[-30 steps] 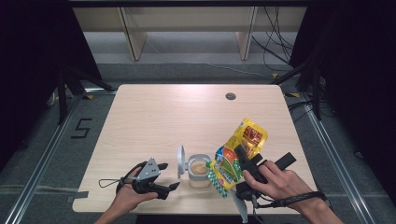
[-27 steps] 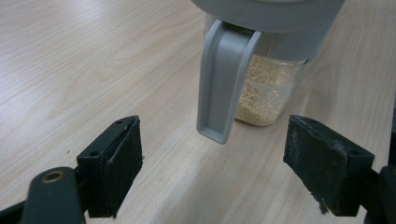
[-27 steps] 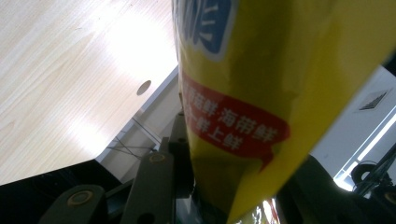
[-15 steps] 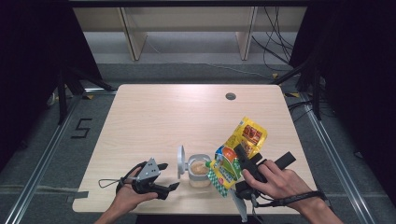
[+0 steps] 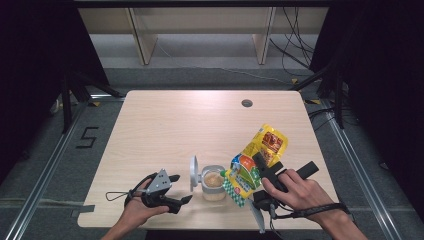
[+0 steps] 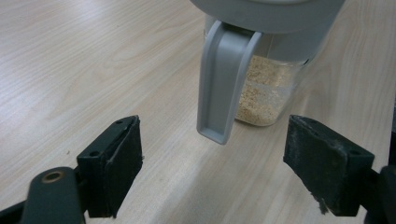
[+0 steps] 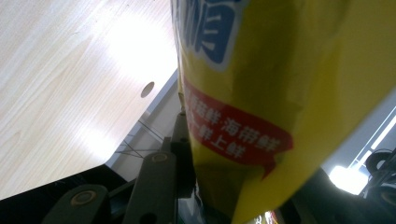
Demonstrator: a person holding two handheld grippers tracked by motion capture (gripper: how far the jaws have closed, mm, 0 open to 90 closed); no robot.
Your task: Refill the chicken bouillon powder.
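Note:
A clear container (image 5: 213, 183) with beige granules stands near the table's front edge, its grey lid (image 5: 193, 173) flipped up on the left side. A yellow snack bag (image 5: 259, 152) hangs tilted just right of it, its lower end over the container's rim. My right gripper (image 5: 264, 169) is shut on the bag, and in the right gripper view the bag (image 7: 280, 84) sits between the jaws. My left gripper (image 5: 172, 192) rests on the table left of the container, open and holding nothing. Beyond its pads (image 6: 116, 163) the left gripper view has the lid flap (image 6: 223, 79) and the granules (image 6: 261, 93).
The wooden table (image 5: 190, 125) has a cable hole (image 5: 246, 103) at the back right. Both hands work close to the front edge. A floor mark "5" (image 5: 87, 136) lies left of the table, and wooden shelving legs (image 5: 142, 40) stand beyond it.

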